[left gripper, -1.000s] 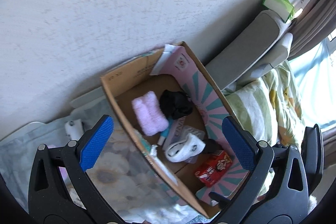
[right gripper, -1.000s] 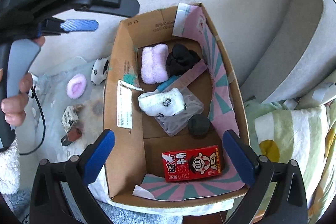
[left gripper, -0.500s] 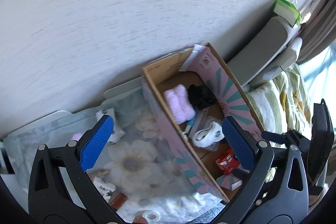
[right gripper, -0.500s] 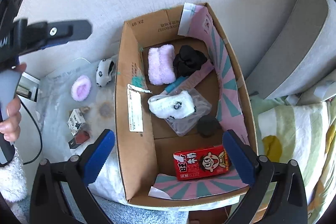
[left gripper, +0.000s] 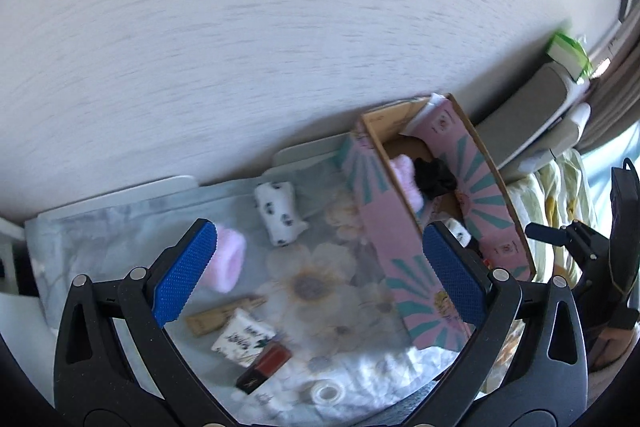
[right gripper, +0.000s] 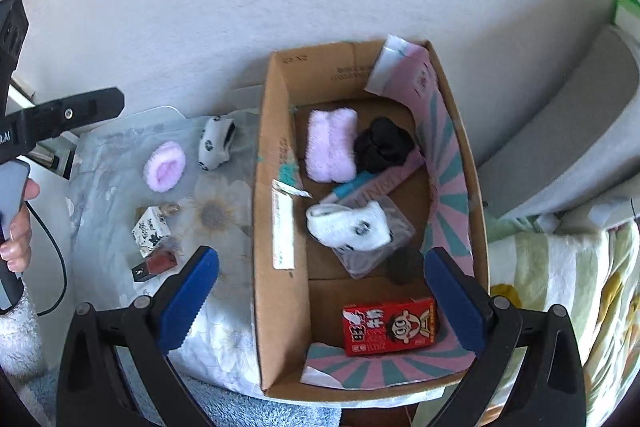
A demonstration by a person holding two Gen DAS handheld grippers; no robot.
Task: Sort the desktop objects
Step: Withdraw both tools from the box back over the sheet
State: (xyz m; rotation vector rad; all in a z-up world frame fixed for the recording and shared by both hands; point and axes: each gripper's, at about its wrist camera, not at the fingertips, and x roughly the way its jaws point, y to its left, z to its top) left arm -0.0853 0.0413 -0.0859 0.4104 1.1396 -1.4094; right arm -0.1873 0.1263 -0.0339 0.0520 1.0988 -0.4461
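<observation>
Cardboard box point(right gripper: 280, 227) stands open-topped, pink and teal rays on its walls, and everything is placed from it. Inside, at the far end, a fluffy pink roll point(right gripper: 331, 150) lies beside a bunched black cloth point(right gripper: 382, 143). Mid-box, a white sock with black spots point(right gripper: 350, 225) rests on a clear plastic packet point(right gripper: 394, 227), a dark round thing point(right gripper: 404, 265) just nearer. A red snack carton point(right gripper: 389, 326) lies flat at the box's near end. Left of the box, on the flowered surface point(right gripper: 212, 215): a spotted white roll point(right gripper: 215, 142) closest to the wall, a pink puff point(right gripper: 165, 166) beside it, then a small patterned white box point(right gripper: 151, 230) and a dark red case point(right gripper: 155, 264).
</observation>
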